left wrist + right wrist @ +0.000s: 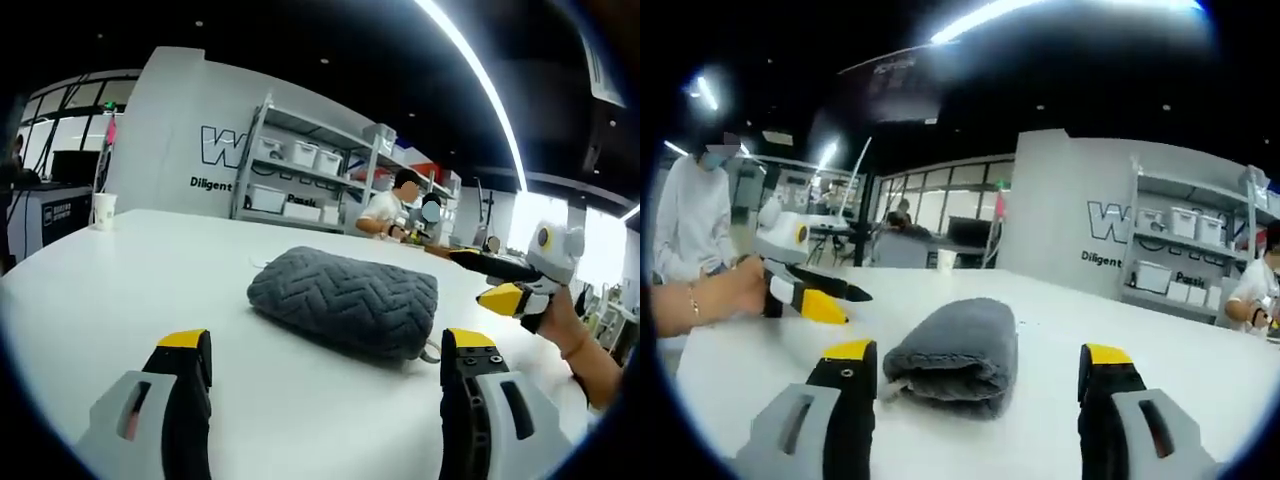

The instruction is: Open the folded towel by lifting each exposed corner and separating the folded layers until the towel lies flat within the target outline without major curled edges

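The towel was not opened yet.

We saw the grey towel (344, 298) lying in the middle of the left gripper view, on the white worktop (150, 270), folded into a thick bundle with no corner lifted. Our left gripper (325, 365) had its jaws wide apart near the bottom of the frame, holding nothing. Our right gripper (978, 372) also had its jaws spread and free, with the towel just past them. We think all the unfolding was left to do.
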A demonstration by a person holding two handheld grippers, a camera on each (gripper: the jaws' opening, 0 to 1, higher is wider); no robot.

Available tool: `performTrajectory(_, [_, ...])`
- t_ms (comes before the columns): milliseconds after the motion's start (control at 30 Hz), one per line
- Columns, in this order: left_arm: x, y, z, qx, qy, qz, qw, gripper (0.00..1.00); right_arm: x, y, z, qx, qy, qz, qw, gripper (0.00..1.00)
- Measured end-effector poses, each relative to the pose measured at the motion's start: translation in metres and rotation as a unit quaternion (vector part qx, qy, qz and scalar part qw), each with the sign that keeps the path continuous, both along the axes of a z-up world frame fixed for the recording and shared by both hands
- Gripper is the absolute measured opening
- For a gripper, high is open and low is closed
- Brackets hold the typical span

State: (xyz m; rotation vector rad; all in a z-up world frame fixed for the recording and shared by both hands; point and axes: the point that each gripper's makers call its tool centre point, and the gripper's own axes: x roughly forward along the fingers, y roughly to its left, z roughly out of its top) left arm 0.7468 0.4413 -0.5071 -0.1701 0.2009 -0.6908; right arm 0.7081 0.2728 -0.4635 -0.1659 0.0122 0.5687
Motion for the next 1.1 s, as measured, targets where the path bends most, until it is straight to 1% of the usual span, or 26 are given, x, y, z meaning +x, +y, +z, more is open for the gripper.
performTrajectory(67, [-0.001, 0.000, 0.000, 0.001, 0.000, 0.000, 1.0000, 0.93, 0.003, -0.003, -0.001, 0.010, 0.007, -0.001, 0.9999, 0.99])
performTrajectory(200, [-0.002, -0.001, -0.001, 0.004, 0.001, -0.002, 1.0000, 0.93, 0.011, -0.013, -0.009, 0.009, 0.025, -0.018, 0.9995, 0.99])
performTrajectory(367, [-0.002, -0.001, 0.000, 0.003, 0.000, -0.003, 1.0000, 0.93, 0.016, -0.018, -0.016, 0.018, 0.042, -0.023, 0.9987, 0.99])
performTrajectory(533, [-0.002, -0.002, 0.000, 0.002, 0.000, -0.004, 1.0000, 0.93, 0.014, -0.014, -0.014, 0.017, 0.038, -0.015, 0.9990, 0.99])
performTrajectory(667, [-0.004, -0.002, -0.001, 0.004, 0.000, -0.004, 1.0000, 0.93, 0.013, -0.011, -0.016, 0.018, 0.044, -0.007, 0.9989, 0.99])
performTrajectory(733, [-0.004, -0.003, -0.001, 0.006, 0.001, -0.005, 1.0000, 0.93, 0.013, -0.010, -0.017, 0.012, 0.047, -0.004, 0.9988, 0.98])
performTrajectory(800, [-0.005, -0.003, -0.002, 0.007, 0.001, -0.006, 1.0000, 0.93, 0.011, -0.009, -0.017, 0.010, 0.046, -0.001, 0.9989, 0.95])
performTrajectory(867, [-0.005, -0.004, -0.003, 0.009, 0.003, -0.008, 0.9999, 0.93, 0.008, -0.003, -0.018, 0.012, 0.051, 0.014, 0.9985, 0.87])
performTrajectory(933, [-0.005, -0.004, -0.002, 0.010, 0.001, -0.008, 0.9999, 0.93, 0.004, 0.002, -0.020, 0.013, 0.055, 0.020, 0.9982, 0.86])
performTrajectory(1000, [-0.005, -0.004, -0.002, 0.011, 0.000, -0.008, 0.9999, 0.93, 0.005, 0.003, -0.022, -0.001, 0.049, 0.017, 0.9986, 0.81])
performTrajectory(1033, [-0.005, -0.004, -0.002, 0.011, 0.000, -0.008, 0.9999, 0.93, 0.006, 0.002, -0.022, -0.007, 0.046, 0.012, 0.9988, 0.77])
performTrajectory(1067, [-0.004, -0.004, -0.002, 0.012, -0.001, -0.008, 0.9999, 0.93, 0.008, 0.000, -0.025, -0.018, 0.045, 0.003, 0.9988, 0.70])
performTrajectory(1100, [-0.004, -0.005, -0.002, 0.013, 0.000, -0.009, 0.9999, 0.93, 0.009, 0.000, -0.027, -0.022, 0.046, -0.002, 0.9987, 0.66])
